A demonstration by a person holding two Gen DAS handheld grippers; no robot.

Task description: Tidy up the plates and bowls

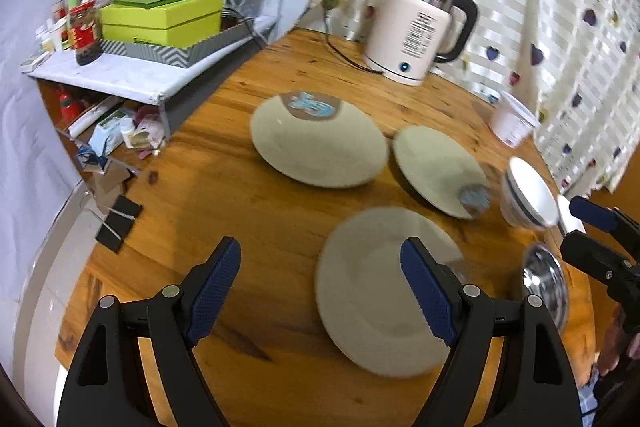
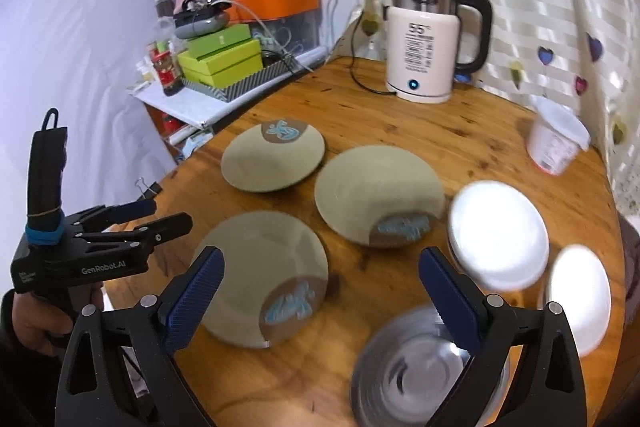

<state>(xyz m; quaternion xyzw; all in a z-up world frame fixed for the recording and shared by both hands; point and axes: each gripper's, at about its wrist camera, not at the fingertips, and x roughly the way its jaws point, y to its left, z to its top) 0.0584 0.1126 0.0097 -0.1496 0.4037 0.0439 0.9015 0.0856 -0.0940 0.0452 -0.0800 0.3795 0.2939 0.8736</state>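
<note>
Three beige plates with a brown patch and blue mark lie on the round wooden table (image 2: 400,131): a far one (image 2: 272,159), a middle one (image 2: 376,199) and a near one (image 2: 260,275). Two white bowls (image 2: 500,231) (image 2: 580,295) and a steel bowl (image 2: 412,367) stand to the right. My right gripper (image 2: 320,259) hangs open above the near plate and steel bowl, holding nothing. In the left wrist view my left gripper (image 1: 320,251) is open and empty over the table, with its right finger above the near plate (image 1: 384,291). A hand holds it at the table's left edge.
A white electric kettle (image 2: 424,55) with its cord stands at the back, and a white plastic tub (image 2: 556,143) sits at the right by the curtain. A cluttered shelf (image 2: 192,107) with green boxes adjoins the table's left. A binder clip (image 2: 148,187) lies near the left rim.
</note>
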